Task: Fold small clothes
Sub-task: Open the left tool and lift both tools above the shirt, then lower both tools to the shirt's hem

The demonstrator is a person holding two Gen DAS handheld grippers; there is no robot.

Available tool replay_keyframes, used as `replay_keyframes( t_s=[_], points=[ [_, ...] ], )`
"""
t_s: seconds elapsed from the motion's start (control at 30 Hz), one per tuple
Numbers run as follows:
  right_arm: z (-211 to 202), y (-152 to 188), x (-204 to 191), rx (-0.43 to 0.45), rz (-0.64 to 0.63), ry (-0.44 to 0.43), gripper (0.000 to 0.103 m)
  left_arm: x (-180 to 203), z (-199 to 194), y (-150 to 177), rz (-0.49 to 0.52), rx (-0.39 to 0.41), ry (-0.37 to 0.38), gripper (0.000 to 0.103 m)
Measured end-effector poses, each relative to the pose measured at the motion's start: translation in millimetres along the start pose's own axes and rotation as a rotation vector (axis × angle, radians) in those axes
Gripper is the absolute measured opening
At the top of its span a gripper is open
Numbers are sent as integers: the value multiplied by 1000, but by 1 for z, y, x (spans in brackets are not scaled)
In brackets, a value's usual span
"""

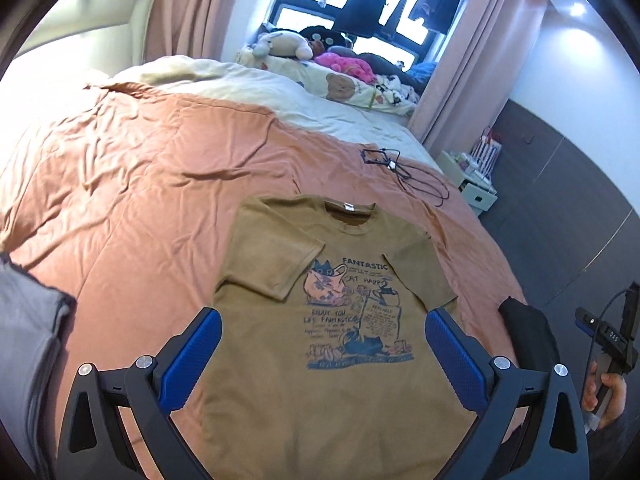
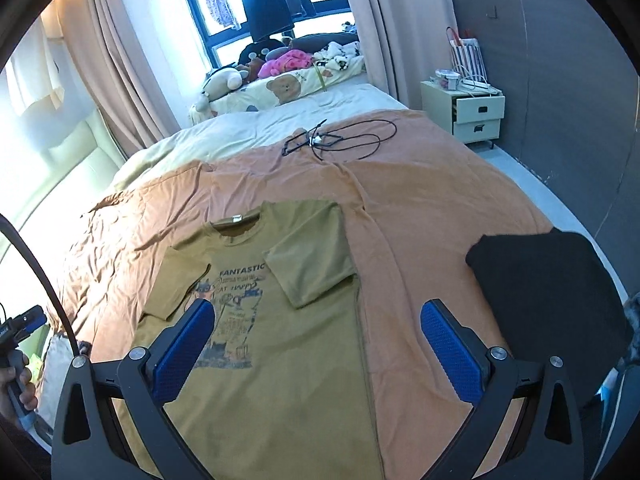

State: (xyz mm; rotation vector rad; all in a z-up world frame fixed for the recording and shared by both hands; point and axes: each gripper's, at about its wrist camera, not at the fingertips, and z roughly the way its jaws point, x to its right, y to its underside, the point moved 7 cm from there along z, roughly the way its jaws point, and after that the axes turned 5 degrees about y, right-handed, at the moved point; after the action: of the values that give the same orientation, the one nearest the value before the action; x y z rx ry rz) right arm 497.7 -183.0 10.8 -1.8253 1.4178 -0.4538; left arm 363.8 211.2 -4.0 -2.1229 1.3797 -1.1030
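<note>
An olive-brown T-shirt with a blue cat print lies face up on the orange bedsheet, both sleeves folded in over the chest. My left gripper hovers open above its lower half, blue pads wide apart with nothing between them. In the right wrist view the same T-shirt lies to the lower left, its right side folded to a straight edge. My right gripper is open and empty over that edge. The other hand-held gripper shows at the far right of the left wrist view.
A black garment lies on the sheet to the right of the shirt, a grey folded cloth to the left. A black cable lies farther up the bed. Plush toys, a pillow and a bedside cabinet stand beyond.
</note>
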Motion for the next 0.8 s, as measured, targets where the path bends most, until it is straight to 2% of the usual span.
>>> replay_keyframes(
  t_s=[0.17,0.37,0.53,0.7,0.8],
  points=[
    [-16,23,11,-12,-15,7,103,-16,-33,25,5,35,-24,102],
    [-46,44,22,13,16,-5,103,-27,-61,56,-8,41,-37,101],
    [-68,66,26,50,3,8,103,-36,-82,84,-29,45,-12,101],
    [-74,100,21,45,-65,-3,103,-50,-100,114,-48,49,-20,101],
    [-75,120,24,31,-64,-3,103,-59,-106,131,-63,47,-21,100]
  ],
)
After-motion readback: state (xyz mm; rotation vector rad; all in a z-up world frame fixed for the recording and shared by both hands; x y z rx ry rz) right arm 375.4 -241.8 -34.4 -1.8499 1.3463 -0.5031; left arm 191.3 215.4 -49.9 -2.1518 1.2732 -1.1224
